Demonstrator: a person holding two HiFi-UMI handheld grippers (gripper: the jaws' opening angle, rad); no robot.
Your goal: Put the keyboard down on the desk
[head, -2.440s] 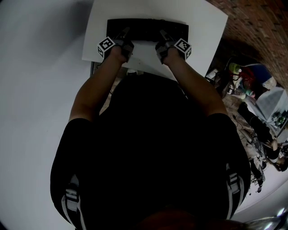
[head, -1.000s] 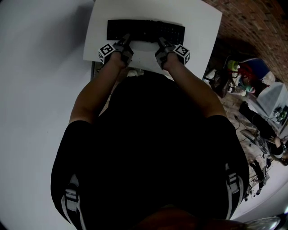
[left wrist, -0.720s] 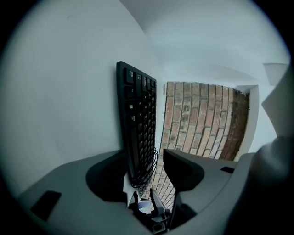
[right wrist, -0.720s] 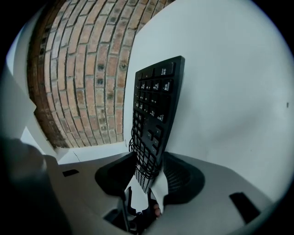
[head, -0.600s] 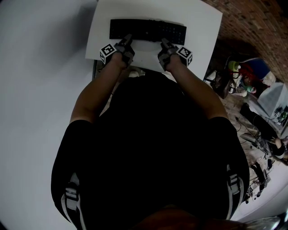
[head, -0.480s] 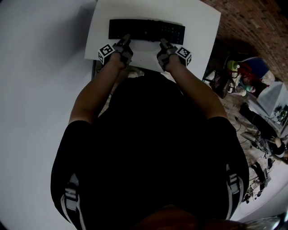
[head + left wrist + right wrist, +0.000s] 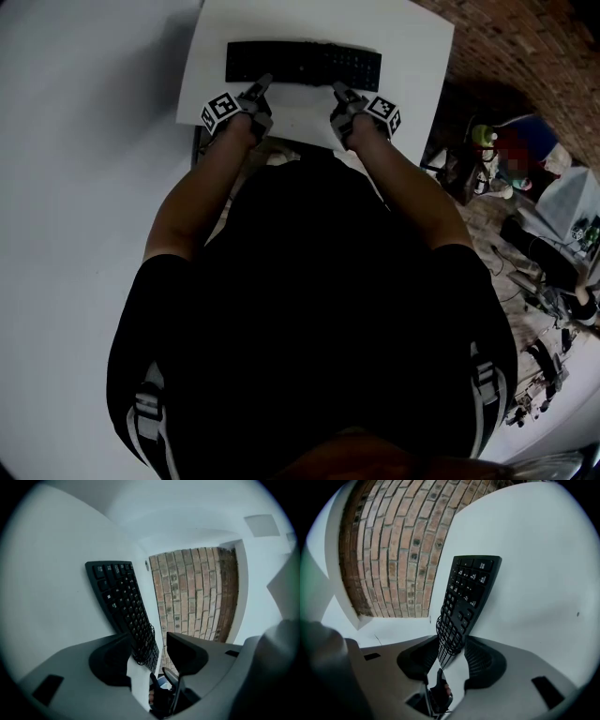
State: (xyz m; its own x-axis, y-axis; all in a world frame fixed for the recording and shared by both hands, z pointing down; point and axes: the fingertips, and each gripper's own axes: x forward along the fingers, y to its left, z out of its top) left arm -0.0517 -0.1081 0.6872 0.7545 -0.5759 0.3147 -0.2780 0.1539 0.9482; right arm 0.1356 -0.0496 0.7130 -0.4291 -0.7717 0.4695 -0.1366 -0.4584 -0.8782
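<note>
Now the keyboard [image 7: 303, 64] lies flat on the white desk [image 7: 408, 52]. The left gripper [image 7: 262, 86] and right gripper [image 7: 339, 91] both gape wide, holding nothing. It looks long, stiff and light; grab its near edge

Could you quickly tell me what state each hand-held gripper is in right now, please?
The left hand-held gripper is open, gripping nothing; the keyboard lies on the desk.
The right hand-held gripper is open, gripping nothing.
</note>
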